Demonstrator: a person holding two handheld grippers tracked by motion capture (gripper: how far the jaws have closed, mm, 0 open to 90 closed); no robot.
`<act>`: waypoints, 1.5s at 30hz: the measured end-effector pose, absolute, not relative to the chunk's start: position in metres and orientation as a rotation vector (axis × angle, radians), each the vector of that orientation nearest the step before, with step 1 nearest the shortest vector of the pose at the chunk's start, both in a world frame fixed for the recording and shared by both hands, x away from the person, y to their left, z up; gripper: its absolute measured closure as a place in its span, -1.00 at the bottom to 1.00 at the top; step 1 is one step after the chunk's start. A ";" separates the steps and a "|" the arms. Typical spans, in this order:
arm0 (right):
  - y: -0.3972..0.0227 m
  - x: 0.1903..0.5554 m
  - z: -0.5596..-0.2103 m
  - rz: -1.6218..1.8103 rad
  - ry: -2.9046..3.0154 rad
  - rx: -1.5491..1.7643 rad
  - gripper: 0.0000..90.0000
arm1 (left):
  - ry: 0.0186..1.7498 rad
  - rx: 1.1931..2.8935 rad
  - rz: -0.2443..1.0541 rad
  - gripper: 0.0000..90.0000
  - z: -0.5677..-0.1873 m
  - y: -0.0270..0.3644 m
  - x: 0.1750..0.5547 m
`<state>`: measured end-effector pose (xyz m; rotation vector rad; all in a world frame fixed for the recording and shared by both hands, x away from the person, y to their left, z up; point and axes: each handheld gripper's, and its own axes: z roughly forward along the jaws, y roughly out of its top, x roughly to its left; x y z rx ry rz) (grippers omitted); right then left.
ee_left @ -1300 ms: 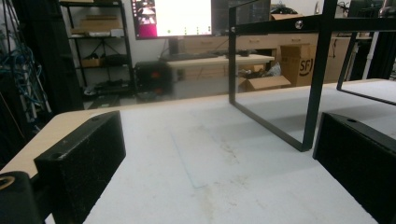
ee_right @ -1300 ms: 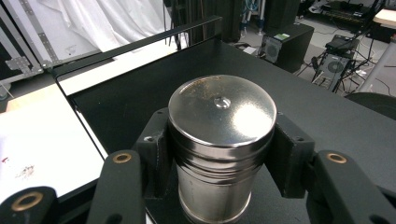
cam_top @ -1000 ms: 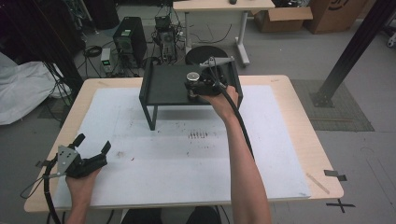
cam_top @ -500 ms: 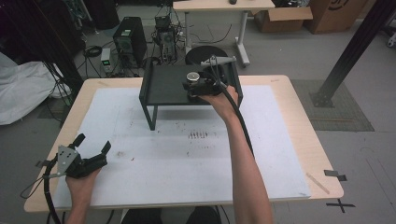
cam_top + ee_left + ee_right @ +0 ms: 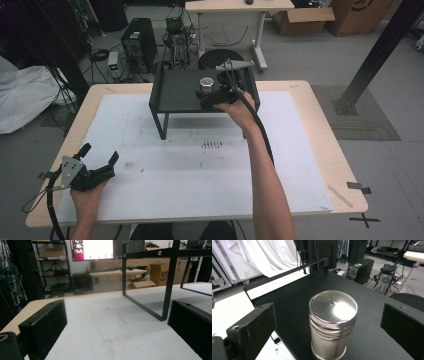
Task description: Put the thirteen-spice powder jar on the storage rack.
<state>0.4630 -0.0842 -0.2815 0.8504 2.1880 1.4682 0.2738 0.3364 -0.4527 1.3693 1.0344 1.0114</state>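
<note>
We are letting go of the metal tin (image 5: pixel 333 325) on the black shelf (image 5: pixel 177 95).
Our right tool (image 5: pixel 210 92), upper centre, has just been spreading, pads clear of the tin; our left tool (image 5: pixel 100 160) is resting spread at the bench's (image 5: pixel 300 150) lower left.

Robotics lab workspace
Beyond the hand-held gripper (image 5: pixel 216 92): desktop computer towers (image 5: pixel 139 45), tangled floor cables (image 5: pixel 102 52), cardboard boxes (image 5: pixel 300 20), a lit monitor (image 5: pixel 91 249).

Shiny ribbed metal canister (image 5: pixel 333 325) stands on a matt black metal shelf (image 5: pixel 294 297).
</note>
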 end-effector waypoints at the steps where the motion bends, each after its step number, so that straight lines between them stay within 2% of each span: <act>1: -0.085 0.463 -0.281 1.467 2.187 0.854 -1.00 | 1.034 1.371 1.012 -0.94 -0.453 0.337 0.274; 13: -0.097 0.442 -0.272 1.439 2.097 0.833 -1.00 | 1.033 1.368 1.012 -0.94 -0.453 0.336 0.274; 27: -0.131 0.411 -0.268 1.458 1.970 0.865 -1.00 | 1.032 1.371 1.015 -0.94 -0.453 0.336 0.274; 45: -0.174 0.373 -0.295 1.448 1.807 0.938 -1.00 | 1.033 1.373 1.015 -0.94 -0.453 0.336 0.274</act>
